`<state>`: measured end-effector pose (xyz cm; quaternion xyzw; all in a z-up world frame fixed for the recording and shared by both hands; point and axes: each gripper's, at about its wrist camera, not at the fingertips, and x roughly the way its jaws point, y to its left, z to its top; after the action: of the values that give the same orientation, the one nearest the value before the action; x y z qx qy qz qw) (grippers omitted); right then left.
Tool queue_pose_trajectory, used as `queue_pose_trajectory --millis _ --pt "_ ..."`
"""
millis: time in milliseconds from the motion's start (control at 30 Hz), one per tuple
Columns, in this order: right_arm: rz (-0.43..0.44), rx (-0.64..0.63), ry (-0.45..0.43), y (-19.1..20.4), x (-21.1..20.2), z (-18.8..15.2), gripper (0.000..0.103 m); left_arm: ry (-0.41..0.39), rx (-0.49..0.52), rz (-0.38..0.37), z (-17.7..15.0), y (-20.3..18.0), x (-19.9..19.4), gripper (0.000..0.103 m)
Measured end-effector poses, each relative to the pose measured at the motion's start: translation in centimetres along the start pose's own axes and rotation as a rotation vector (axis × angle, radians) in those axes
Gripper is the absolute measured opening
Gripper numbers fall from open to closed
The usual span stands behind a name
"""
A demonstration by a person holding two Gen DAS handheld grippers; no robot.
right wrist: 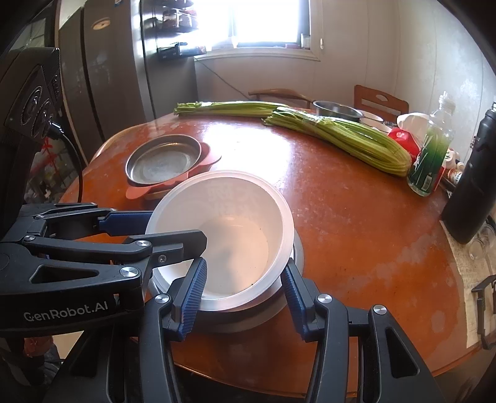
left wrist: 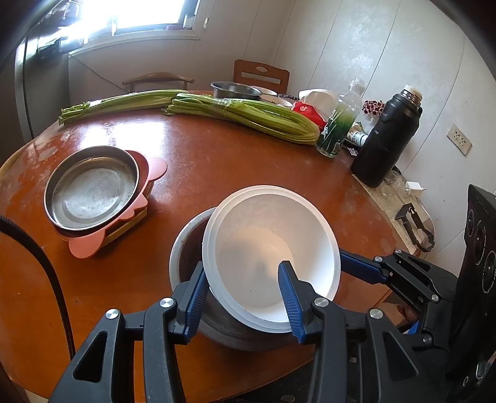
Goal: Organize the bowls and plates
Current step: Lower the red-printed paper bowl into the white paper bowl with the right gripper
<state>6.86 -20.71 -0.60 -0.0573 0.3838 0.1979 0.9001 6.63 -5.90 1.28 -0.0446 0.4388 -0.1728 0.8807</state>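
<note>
Window [left wrist: 148,12] blown out; tabletop [left wrist: 217,161] glare; fisheye edges.

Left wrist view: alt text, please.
The left gripper clamps the near rim of a white bowl, tilted inside a steel bowl on a round wooden table. A steel plate on a pink plate sits left, celery behind.

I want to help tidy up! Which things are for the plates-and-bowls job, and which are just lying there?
For the job: white plastic bowl, grey metal bowl beneath it, round steel plate, pink plastic tray under that.
Just lying about: green celery bundles, tall black flask, clear plastic bottle.
</note>
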Motion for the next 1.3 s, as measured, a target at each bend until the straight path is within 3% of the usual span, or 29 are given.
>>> queue_pose_trajectory --millis 1300 --pt "-0.031 -0.017 0.010 -0.4 2.1 0.8 0.052 0.024 -0.004 0.023 0.7 0.8 1.6 0.045"
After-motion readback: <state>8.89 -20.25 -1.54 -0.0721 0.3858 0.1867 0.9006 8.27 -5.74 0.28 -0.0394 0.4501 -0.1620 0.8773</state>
